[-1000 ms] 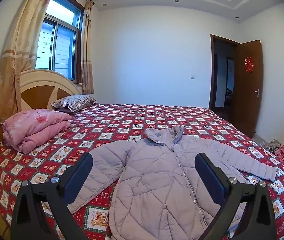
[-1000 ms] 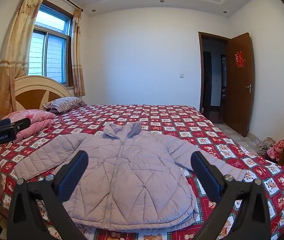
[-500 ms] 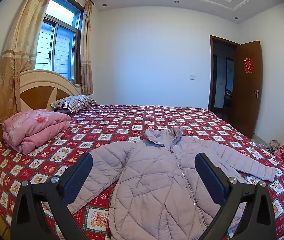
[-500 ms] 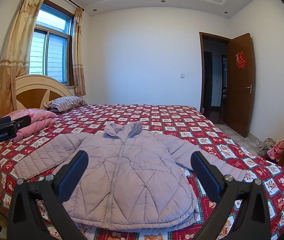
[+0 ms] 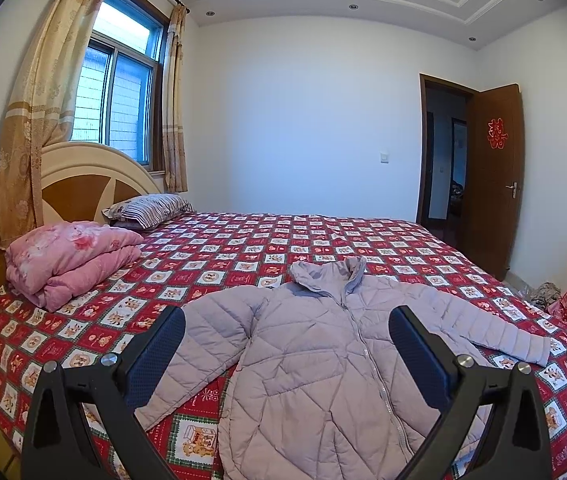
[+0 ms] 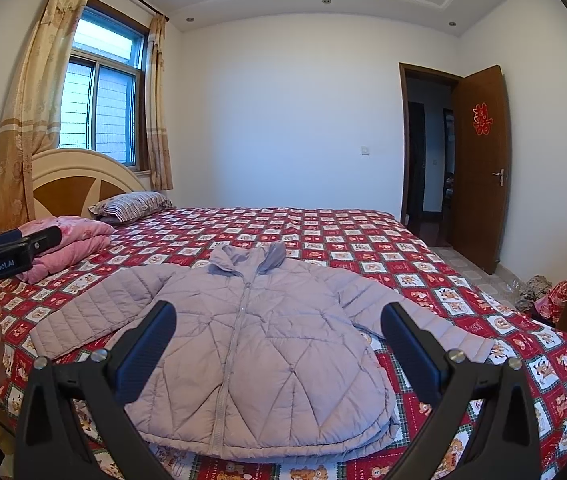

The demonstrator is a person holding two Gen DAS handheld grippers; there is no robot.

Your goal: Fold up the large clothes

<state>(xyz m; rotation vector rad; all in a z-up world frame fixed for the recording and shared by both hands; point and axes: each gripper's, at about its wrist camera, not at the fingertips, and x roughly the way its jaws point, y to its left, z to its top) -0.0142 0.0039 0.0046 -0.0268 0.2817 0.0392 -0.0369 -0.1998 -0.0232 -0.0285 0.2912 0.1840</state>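
No fold is yet made. The left gripper (image 5: 286, 348) is held with jaws wide apart and empty; the jacket (image 6: 251, 344) is spread flat, zipped, sleeves outstretched, on the bed (image 6: 363, 236); the right gripper (image 6: 278, 344) is likewise gaping, empty.

A pale lilac quilted jacket (image 5: 323, 364) is lying flat on the bed (image 5: 243, 248), zipped, sleeves spreading outward, collar pointing away.

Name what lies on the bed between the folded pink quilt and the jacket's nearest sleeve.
Only bare red patterned bedspread separates the pink quilt from the jacket sleeve; the left wrist view shows it best.
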